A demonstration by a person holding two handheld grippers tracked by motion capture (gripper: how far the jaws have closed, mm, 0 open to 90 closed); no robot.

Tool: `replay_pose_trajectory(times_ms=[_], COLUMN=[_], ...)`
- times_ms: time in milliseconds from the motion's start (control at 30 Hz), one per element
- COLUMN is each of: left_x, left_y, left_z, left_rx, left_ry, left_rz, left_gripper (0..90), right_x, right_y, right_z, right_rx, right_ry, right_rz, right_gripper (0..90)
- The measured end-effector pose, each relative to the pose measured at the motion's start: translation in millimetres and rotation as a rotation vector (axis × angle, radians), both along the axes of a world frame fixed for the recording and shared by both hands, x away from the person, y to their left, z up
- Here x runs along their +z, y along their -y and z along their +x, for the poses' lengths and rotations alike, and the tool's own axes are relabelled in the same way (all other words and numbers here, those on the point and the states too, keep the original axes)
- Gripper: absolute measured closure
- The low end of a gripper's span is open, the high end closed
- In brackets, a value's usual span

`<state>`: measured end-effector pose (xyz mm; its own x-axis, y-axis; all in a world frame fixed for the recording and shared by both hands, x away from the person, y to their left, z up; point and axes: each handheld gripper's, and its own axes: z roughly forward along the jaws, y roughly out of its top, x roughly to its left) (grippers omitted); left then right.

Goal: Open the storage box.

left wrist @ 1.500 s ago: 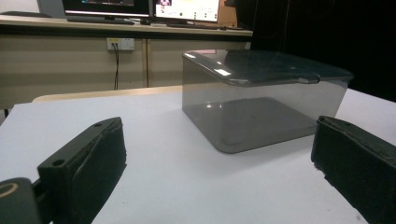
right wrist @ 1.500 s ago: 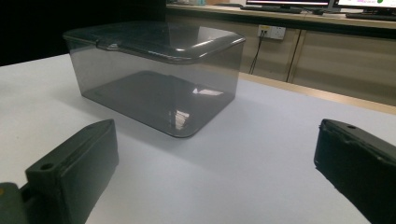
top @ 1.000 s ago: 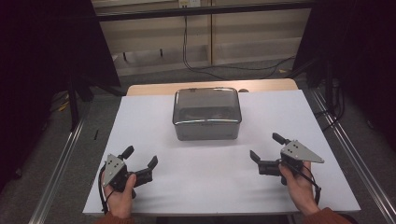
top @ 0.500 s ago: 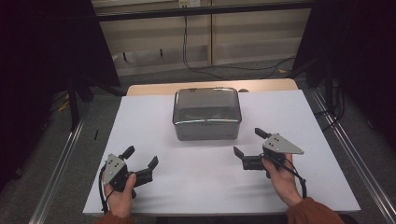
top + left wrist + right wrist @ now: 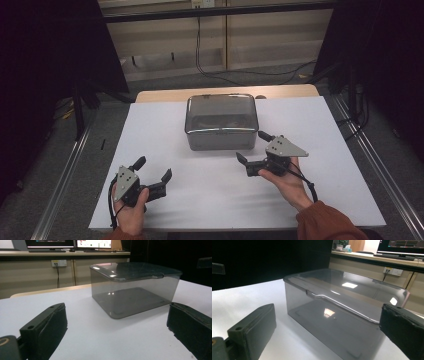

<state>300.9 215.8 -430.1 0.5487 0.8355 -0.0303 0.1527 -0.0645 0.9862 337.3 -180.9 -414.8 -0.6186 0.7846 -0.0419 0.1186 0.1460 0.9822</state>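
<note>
A grey see-through plastic box [image 5: 221,121] with its lid on stands at the middle back of the white table [image 5: 320,130]. My right gripper [image 5: 253,147] is open, close to the box's front right corner, jaws wide apart and pointing at it; the box [image 5: 337,315] looms large between them. My left gripper [image 5: 153,167] rests open near the table's front left, well short of the box [image 5: 132,287]. Nothing is between either pair of jaws.
A wooden strip [image 5: 165,95] runs behind the white table top. Metal rails [image 5: 65,175] flank the table on both sides. Cables [image 5: 220,70] hang along the cabinets behind. A counter with monitors [image 5: 50,243] stands in the background.
My right gripper has moved left and forward, from the table's right side up to the box's front right corner. The left gripper has stayed put.
</note>
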Motion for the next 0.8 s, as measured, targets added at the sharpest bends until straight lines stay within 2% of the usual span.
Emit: replay_pose_trajectory(times_ms=[167,200,233,300,333,467,533,633,667,733,800], left_x=[0.8,0.9,0.9,0.7,0.2,-0.6,-1.3,-2.2,-2.4,-2.5,-2.5], left_y=[2.3,2.9,3.9,3.9,3.3,1.6,-0.4,-1.6,-1.4,-1.2,-1.1], left_z=[-1.1,-1.3,-1.4,-1.3,-0.8,0.3,1.5,3.1,3.4,3.7,3.7], left_rx=[-0.004,-0.008,-0.012,-0.013,-0.010,-0.002,0.005,0.011,0.011,0.010,0.008], left_ry=[0.000,0.004,0.007,0.005,0.002,0.002,-0.005,-0.011,-0.011,-0.012,-0.012], left_rz=[0.005,0.011,0.015,0.016,0.015,0.015,0.014,0.012,0.008,0.007,0.011], left_gripper=[2.8,2.8,2.8,2.8,2.8,2.8,2.8,2.8,2.8,2.8,2.8], right_x=[2.6,3.4,4.9,5.5,7.8,14.5,16.7,17.1,16.6,16.2,14.6], right_y=[-8.3,-10.9,-16.6,-19.9,-25.8,-35.0,-38.4,-40.7,-42.9,-44.2,-49.6], right_z=[5.7,6.7,8.8,9.5,10.8,15.8,18.5,21.1,22.9,23.3,24.0], right_rx=[0.009,0.010,0.015,0.019,0.033,0.019,0.013,0.012,0.012,0.010,0.010], right_ry=[0.004,0.013,0.036,0.039,0.055,0.101,0.143,0.160,0.177,0.185,0.226], right_rz=[-0.010,-0.029,-0.070,-0.083,-0.107,-0.180,-0.241,-0.258,-0.293,-0.310,-0.385], right_gripper=[0.0,0.1,0.5,1.1,2.4,2.8,3.2,4.0,4.7,5.5,7.1])
